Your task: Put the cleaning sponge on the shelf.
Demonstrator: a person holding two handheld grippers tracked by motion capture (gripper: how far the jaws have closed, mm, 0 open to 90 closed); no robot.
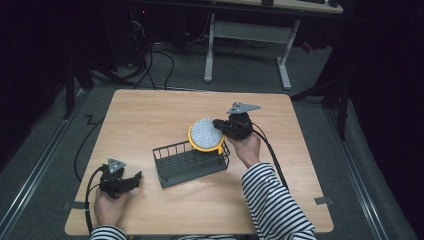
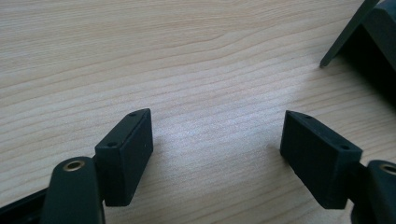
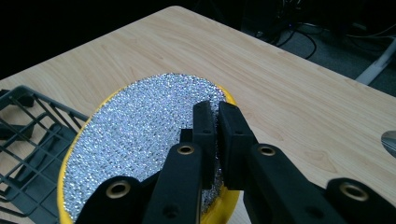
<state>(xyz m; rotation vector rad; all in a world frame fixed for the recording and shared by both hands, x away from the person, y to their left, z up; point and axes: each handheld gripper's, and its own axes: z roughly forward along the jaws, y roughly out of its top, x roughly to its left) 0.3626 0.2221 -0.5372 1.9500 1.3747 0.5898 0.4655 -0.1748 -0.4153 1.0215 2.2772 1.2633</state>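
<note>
A round scouring pad (image 1: 205,134), silver mesh on one face and yellow sponge behind, was held over the far right end of a dark wire basket (image 1: 190,162) on a wooden table (image 1: 150,115). The right gripper (image 3: 215,122) pinched the pad at its edge, jaws pressed nearly together on the thin rim. The left gripper (image 2: 217,149) rested low over bare tabletop near the basket's left corner, jaws spread wide and holding nothing.

The pad stood tilted, its silver face turned up and towards the camera in the high view, its yellow back towards the basket. Being a disc, it had no true long axis; its flat plane leaned from the gripped edge down towards the basket rim.

The grip looked the weak point. With only the soft rim caught between the jaws, the sponge might have flexed or swung and slipped free, likely landing on the table rather than in the basket. The lower edge hung close to the wire rim, and a snag there could have tipped or shoved the light basket, which the left gripper was not steadying.
</note>
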